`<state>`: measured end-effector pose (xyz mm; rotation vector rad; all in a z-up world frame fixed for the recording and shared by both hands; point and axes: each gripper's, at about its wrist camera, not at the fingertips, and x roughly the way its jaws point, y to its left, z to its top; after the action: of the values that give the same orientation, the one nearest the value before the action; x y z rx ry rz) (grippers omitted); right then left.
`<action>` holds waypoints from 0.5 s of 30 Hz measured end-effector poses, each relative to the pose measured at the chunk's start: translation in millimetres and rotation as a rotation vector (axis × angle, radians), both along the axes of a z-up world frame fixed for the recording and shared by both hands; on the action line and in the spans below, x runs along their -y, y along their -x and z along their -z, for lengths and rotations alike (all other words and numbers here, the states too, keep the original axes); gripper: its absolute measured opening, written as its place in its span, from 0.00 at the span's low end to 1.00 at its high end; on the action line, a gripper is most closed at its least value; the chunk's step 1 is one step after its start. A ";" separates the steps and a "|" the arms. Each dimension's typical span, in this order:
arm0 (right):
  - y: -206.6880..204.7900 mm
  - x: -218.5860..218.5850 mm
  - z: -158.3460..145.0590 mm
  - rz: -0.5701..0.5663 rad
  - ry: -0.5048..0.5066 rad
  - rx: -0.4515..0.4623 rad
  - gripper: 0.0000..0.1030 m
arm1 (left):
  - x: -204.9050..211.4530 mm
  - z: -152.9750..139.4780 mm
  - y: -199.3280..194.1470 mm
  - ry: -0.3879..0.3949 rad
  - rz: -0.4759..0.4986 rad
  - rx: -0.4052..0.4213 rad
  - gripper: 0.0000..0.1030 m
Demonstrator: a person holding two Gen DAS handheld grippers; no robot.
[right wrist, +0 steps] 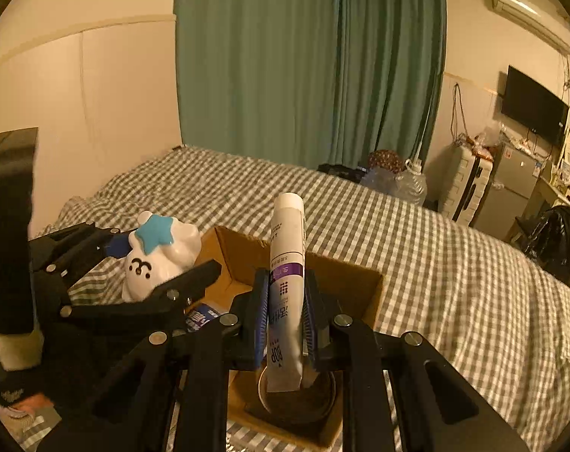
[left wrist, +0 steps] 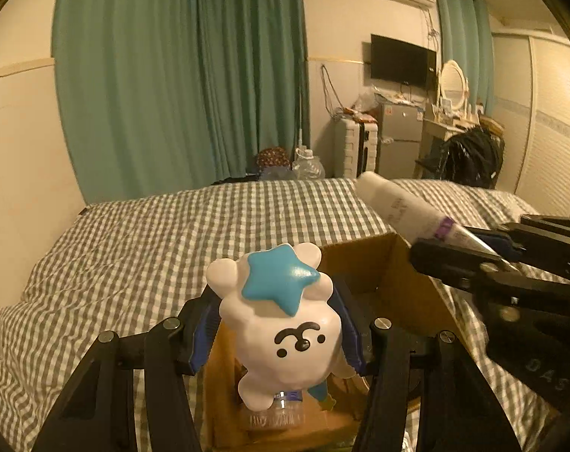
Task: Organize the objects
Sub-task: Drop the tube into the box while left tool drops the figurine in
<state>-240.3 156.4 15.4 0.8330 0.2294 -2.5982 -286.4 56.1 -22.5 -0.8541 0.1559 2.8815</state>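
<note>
Left wrist view: the left hand-held gripper (left wrist: 281, 331) is clamped on a white bear toy (left wrist: 281, 324) w/ a blue star on its head, blue pads pressing both sides. Toy hangs upside down, over the near part of an open cardboard box (left wrist: 383, 260) that sits on the checked bed (left wrist: 134, 233). Below the toy, inside the box, a clear plastic bottle (left wrist: 277, 412) w/ a blue label band lies on the floor of the box. So at least 1 item looks packed already. At right, the right hand-held gripper (left wrist: 484, 260) holds a white tube (left wrist: 394, 203) by its crimped end, cap pointing away, above the box's far right corner.

Right wrist view: the right gripper (right wrist: 285, 324) grips the tube (right wrist: 287, 263) mid-body, cap end up and away, crimped end toward the camera. Straight under it, in the box (right wrist: 352, 282), a round dark bowl-like container (right wrist: 296, 399); can't tell what it is exactly. The bottle's blue label (right wrist: 200, 318) shows in the box to the left. The left gripper (right wrist: 145, 263) w/ the toy (right wrist: 160, 252) is at the box's left edge.

Progress, my read: mid-task. Two things in the box, two more carried over it, neither let go yet. Left to do: lower & release toy and tube. Bed around the box shows nothing else loose, so these may be the last, tho much of it is out of view.
</note>
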 end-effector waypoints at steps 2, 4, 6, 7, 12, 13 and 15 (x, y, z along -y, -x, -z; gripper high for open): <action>8.0 -0.5 10.5 0.005 0.002 0.022 0.15 | -4.1 10.2 6.5 0.008 0.013 0.026 0.55; 14.6 -2.1 21.7 0.004 0.006 0.046 0.16 | -5.5 19.5 11.7 0.012 0.020 0.052 0.55; 19.7 -5.1 30.5 0.004 0.007 0.064 0.16 | -6.8 28.4 15.9 0.016 0.027 0.075 0.55; 21.9 -7.1 34.4 0.007 0.006 0.072 0.16 | -9.2 32.3 18.6 0.022 0.027 0.081 0.55; 23.8 -15.4 40.4 0.007 0.036 0.095 0.17 | -10.1 44.4 17.8 0.034 0.023 0.093 0.55; 23.3 -16.2 39.3 0.011 0.038 0.093 0.17 | -7.9 44.3 15.7 0.026 0.023 0.095 0.55; 19.1 -16.4 35.6 0.029 0.031 0.081 0.17 | -7.4 42.4 13.8 0.018 0.021 0.100 0.57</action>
<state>-259.4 172.8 -20.3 0.9342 0.1545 -2.5812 -300.1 63.5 -64.8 -0.9911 0.1798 2.8141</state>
